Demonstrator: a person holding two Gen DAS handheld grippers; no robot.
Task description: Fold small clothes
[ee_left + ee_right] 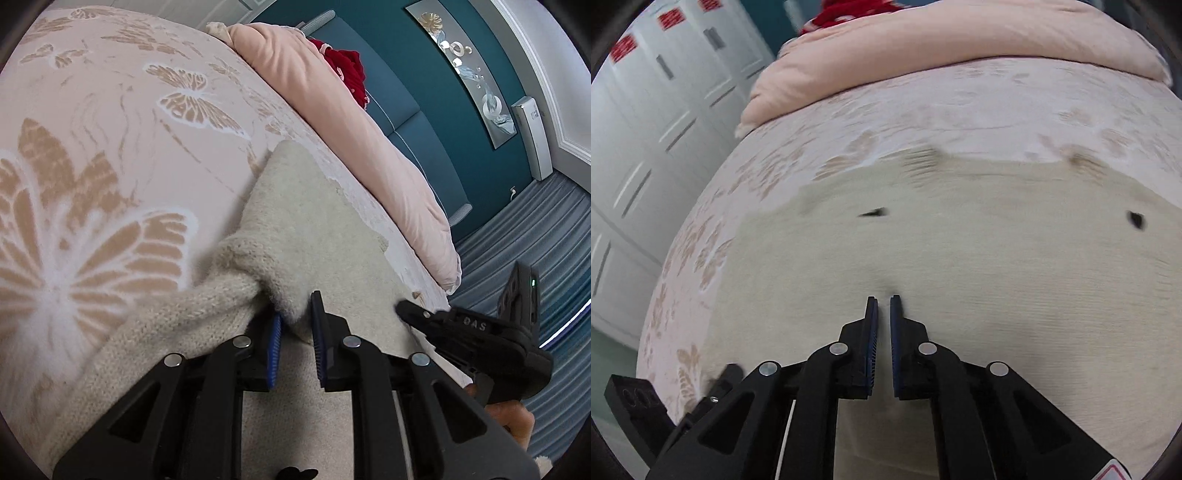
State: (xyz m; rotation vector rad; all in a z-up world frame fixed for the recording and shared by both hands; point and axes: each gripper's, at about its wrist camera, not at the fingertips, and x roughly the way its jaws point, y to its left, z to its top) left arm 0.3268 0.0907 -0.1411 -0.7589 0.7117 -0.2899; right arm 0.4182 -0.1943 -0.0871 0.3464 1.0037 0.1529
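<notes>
A cream knitted garment [295, 221] lies on the butterfly-patterned bedspread [110, 110]. My left gripper [297, 314] is shut on a bunched fold of the garment near its left edge. In the right wrist view the garment [960, 258] spreads flat and wide, with two small dark marks on it. My right gripper [884, 301] has its jaws almost together on a small pinch of the garment's near edge. The right gripper also shows in the left wrist view [461, 332], at the garment's right side.
A pink folded duvet [351, 129] lies along the far side of the bed, with a red item [347, 70] behind it. A teal headboard [424, 110] and grey striped floor [535, 229] are on the right. White wardrobe doors [646, 129] stand left of the bed.
</notes>
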